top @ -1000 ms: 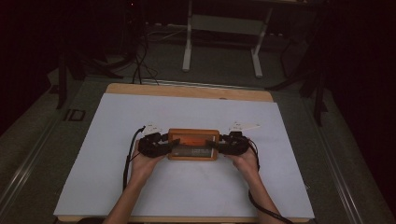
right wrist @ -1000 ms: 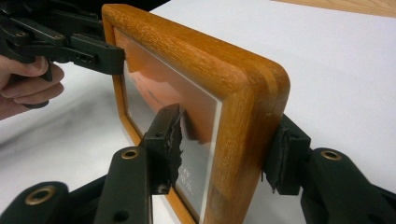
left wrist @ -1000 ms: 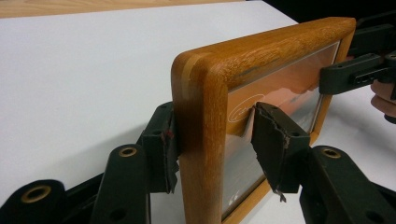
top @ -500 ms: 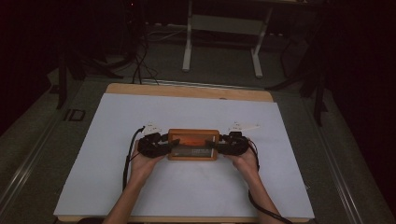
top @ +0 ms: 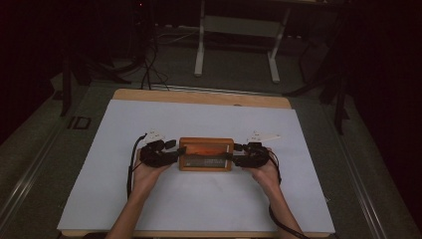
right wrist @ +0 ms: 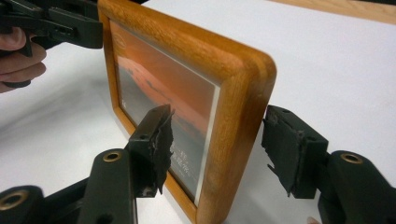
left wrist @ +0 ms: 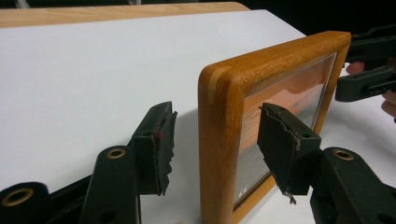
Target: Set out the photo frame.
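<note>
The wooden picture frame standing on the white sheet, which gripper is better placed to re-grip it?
Left gripper, probably: one pad nearly touches the wooden picture frame; the right gripper stands wider.

Honey-brown wooden frame (orange picture), white table cover.

Both forearms reach forward, level with each other. The left claw and right claw have just been opening; their pads seemingly press nothing.

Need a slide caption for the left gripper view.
Left gripper, jaws just opening, straddles the end of an upright wooden picture frame on white paper.
</note>
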{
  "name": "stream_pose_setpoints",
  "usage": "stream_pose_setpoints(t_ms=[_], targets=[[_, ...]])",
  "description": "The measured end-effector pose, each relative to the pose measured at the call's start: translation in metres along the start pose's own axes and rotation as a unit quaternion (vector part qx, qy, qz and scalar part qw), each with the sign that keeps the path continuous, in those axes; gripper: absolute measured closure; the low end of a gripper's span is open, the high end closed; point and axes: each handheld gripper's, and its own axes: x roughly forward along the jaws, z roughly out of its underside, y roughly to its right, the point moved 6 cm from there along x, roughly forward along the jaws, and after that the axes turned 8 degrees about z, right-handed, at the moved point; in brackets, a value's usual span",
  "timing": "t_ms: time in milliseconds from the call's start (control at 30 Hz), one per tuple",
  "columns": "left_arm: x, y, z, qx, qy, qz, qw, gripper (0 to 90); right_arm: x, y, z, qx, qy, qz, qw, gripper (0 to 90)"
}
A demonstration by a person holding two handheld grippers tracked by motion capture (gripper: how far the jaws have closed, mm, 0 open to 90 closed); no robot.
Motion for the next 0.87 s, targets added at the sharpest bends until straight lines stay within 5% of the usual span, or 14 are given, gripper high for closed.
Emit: stream_pose_setpoints(t_ms=[533, 867], targets=[[-0.026, -0.017, 0.000, -0.008, -0.001, -0.041, 0.9991, 46.0, -0.019, 0.003, 0.001, -0.016, -0.008, 0.023, 0.9996, 40.7], [-0.026, -0.033, 0.020, -0.009, -0.054, -0.085, 0.9949, 46.0, -0.030, 0.017, 0.014, -0.008, -0.031, 0.046, 0.9984, 40.5]])
